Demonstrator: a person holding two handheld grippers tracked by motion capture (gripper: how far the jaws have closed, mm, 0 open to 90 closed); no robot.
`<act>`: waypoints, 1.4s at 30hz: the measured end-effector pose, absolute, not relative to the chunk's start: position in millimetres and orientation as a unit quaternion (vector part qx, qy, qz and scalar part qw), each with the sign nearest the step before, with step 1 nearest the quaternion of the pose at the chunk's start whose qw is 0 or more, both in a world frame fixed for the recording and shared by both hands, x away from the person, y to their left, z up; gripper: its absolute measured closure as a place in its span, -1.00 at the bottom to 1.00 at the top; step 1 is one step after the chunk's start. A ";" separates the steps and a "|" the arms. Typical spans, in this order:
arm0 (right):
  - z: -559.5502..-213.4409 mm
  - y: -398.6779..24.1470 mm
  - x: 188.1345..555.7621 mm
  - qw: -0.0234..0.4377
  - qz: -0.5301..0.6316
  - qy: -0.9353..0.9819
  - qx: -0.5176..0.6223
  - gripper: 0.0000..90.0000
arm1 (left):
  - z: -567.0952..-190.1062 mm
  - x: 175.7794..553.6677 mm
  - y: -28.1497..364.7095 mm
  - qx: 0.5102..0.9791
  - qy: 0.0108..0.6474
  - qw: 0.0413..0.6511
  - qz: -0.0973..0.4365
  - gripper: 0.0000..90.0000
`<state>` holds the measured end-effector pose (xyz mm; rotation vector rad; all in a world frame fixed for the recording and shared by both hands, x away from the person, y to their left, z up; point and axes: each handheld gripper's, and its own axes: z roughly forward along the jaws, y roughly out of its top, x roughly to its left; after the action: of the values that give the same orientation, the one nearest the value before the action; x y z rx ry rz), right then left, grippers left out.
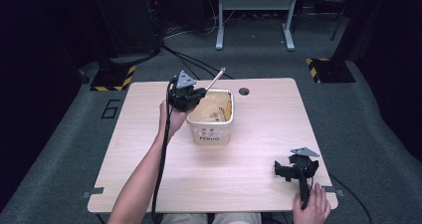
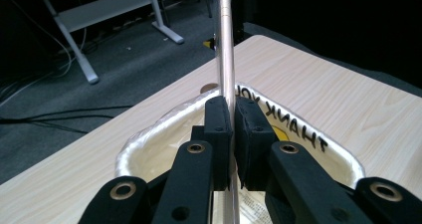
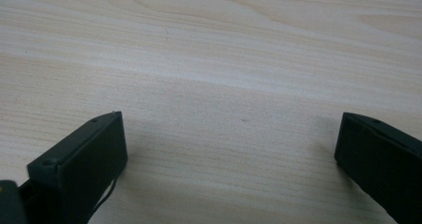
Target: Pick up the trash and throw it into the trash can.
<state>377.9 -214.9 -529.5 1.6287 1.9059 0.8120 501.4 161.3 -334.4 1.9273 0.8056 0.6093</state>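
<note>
The left claw is positioned above the near-left rim of a cream-coloured square container that stands on the light wooden tabletop, left of centre and toward the far edge. The claw is clenched on a thin metallic rod. In the left gripper view the rod passes upright between the two black jaws, which press against it from both sides, and its lower part continues down into the container. In the high view the rod's upper end slants up and away past the container's far-left corner. Black lettering is printed on the container's inner wall and on its front face.

The right claw rests on the tabletop near the near-right corner, well apart from the container. It is released: in the right gripper view its jaws stand wide apart with bare wood grain between them. The person's right hand holds its handle at the tabletop's near edge.
</note>
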 end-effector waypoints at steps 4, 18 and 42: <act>-529.4 -214.8 377.9 0.250 0.299 0.700 0.599 -1.00 | -335.7 509.2 156.7 0.786 0.328 0.463 0.244 0.88; -529.5 -214.8 377.9 0.250 0.299 0.700 0.598 -1.00 | -343.7 539.8 131.8 0.786 0.332 0.467 0.231 0.81; -529.3 -214.9 377.8 0.250 0.297 0.701 0.598 -1.00 | -431.7 445.4 252.9 0.786 0.413 0.400 0.226 -0.71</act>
<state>377.8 -214.9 -529.3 1.6293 1.9084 0.8095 445.4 252.9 -431.7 1.9882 1.0453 0.5705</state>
